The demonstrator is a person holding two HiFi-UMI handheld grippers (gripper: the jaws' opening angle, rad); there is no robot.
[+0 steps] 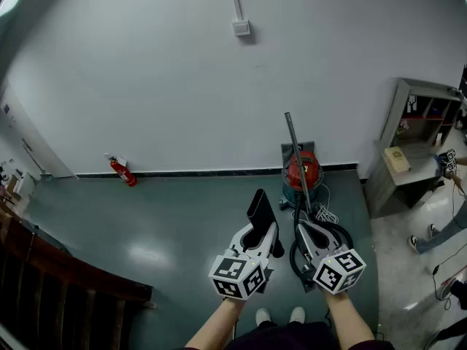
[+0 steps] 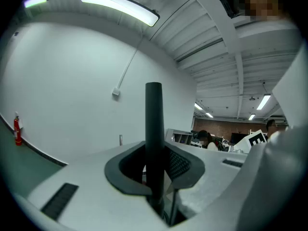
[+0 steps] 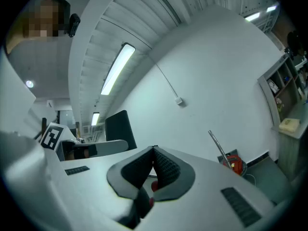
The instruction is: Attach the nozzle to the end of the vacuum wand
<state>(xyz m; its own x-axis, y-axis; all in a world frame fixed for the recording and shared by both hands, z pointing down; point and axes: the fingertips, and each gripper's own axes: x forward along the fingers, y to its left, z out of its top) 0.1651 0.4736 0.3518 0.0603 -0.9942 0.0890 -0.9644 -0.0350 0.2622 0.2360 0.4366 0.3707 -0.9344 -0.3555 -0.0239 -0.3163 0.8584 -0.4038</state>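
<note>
Fingers of the left gripper (image 1: 261,233) clench the black nozzle (image 1: 259,207) upright, just left of the near-upright vacuum wand (image 1: 295,152). The right gripper (image 1: 302,230), fingers pressed together, sits nearer the wand.

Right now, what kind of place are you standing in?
Probably a workshop or office building, not a home: a fire extinguisher sits by the big white wall, a long strip light runs along the ceiling, and a grey shelf unit stands near the red vacuum cleaner.
</note>
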